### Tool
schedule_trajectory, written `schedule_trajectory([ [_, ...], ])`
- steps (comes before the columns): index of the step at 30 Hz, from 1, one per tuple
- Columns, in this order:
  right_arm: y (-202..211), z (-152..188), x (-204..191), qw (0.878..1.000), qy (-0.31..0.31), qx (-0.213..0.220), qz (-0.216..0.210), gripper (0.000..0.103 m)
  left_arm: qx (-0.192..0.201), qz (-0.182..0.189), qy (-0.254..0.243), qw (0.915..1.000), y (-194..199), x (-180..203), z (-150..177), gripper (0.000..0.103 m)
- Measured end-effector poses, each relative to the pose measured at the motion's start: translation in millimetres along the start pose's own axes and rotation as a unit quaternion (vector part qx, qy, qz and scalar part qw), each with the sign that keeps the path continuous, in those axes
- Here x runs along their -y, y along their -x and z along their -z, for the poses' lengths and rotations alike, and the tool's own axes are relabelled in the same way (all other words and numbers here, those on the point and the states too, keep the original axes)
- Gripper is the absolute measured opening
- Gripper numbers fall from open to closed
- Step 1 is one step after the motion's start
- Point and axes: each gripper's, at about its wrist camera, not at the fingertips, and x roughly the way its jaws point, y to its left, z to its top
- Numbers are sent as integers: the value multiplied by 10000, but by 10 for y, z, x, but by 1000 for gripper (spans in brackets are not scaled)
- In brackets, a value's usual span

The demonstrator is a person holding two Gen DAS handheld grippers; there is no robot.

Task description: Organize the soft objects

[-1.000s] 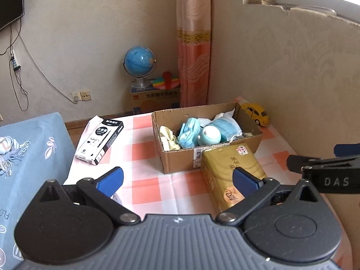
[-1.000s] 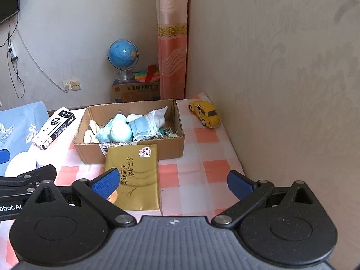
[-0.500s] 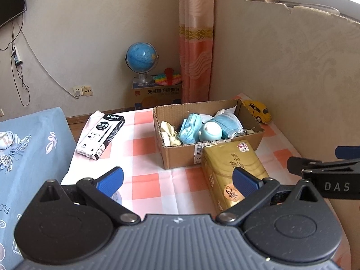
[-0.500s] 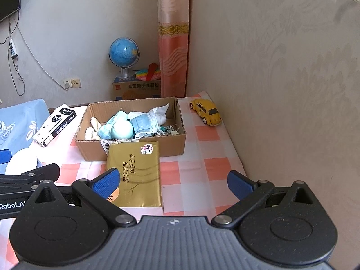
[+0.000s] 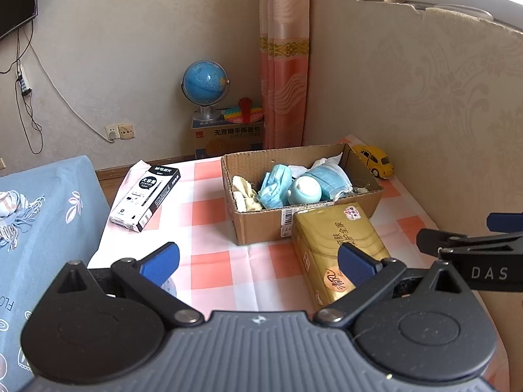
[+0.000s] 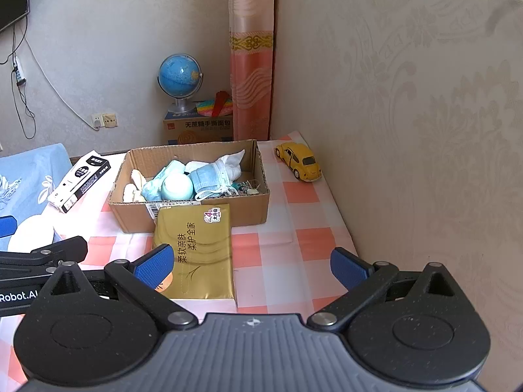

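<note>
One cardboard box [image 6: 193, 196] sits on the table, and inside it lie two blue face masks [image 6: 209, 178], one pale round ball [image 6: 177, 187], one cream cloth [image 6: 134, 186] and one white cloth [image 6: 233, 163]. There is one gold tissue pack [image 6: 196, 251], one black-and-white pen box [image 6: 80, 179], one yellow toy car [image 6: 299, 160] and one globe [image 6: 179, 76].

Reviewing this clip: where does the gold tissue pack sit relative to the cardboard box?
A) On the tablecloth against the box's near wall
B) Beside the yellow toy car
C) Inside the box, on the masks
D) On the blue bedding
A: the gold tissue pack lies flat on the checked tablecloth, its far end against the near wall of the cardboard box.
</note>
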Motion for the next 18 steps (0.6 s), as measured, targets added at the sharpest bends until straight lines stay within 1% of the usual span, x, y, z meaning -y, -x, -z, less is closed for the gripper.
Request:
schedule_trajectory([
  [18,15,9,4,10000,-5,13,6,103,4,-6,-4,10000,7,9,-8,103],
])
